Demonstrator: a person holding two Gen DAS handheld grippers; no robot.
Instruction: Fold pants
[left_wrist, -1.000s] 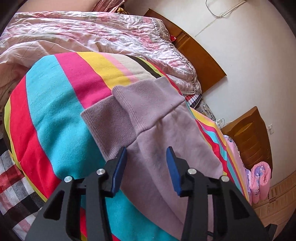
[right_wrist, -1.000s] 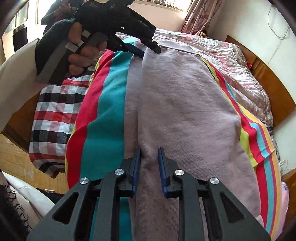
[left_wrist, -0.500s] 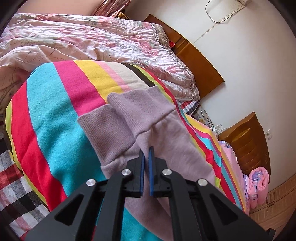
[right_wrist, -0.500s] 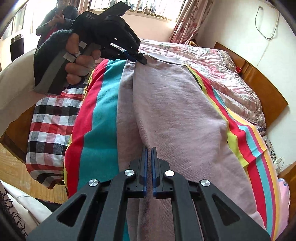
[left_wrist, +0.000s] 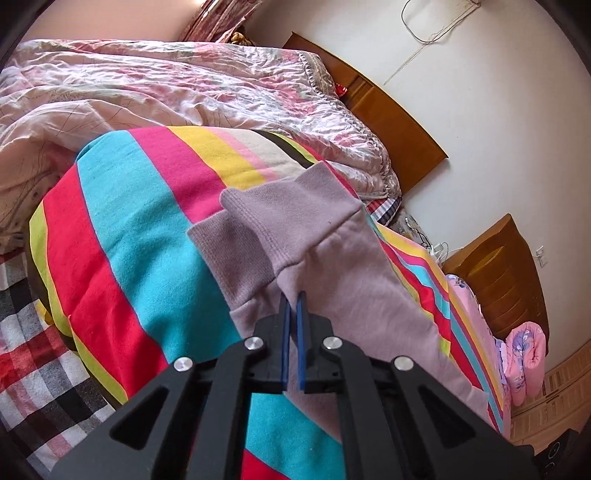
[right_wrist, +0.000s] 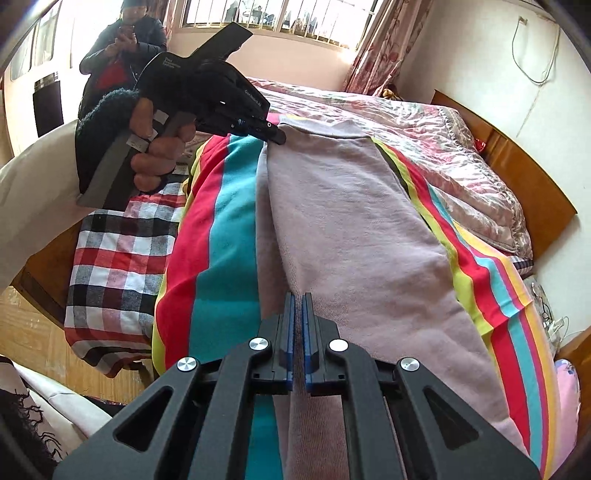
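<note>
- We see the lilac pants (right_wrist: 354, 236) lying lengthwise on a striped blanket (right_wrist: 229, 236) spread over the bed (left_wrist: 221, 99), their legs stacked one on the other.
- Our left hand-held gripper (left_wrist: 291, 299) has its blue pads drawn together on a fold of fabric just below the ribbed cuffs (left_wrist: 280, 221), at the far end of the pants as the right wrist view shows it.
- In that right view the left hand-held gripper (right_wrist: 275, 134) sits at the far left edge of the pants, gripped by a bare hand (right_wrist: 155, 147) in a dark sleeve.
- Our right hand-held gripper (right_wrist: 298, 299) is clamped on the left edge of the pants at the near end, pads nearly touching with cloth between them.
- A pink quilt (left_wrist: 184, 88) is bunched on the bed beyond the blanket, and a checked sheet (right_wrist: 114, 258) hangs to the left.
- A wooden headboard (left_wrist: 384, 114) stands against the white wall; a person (right_wrist: 125, 48) stands by the window at the far left.
</note>
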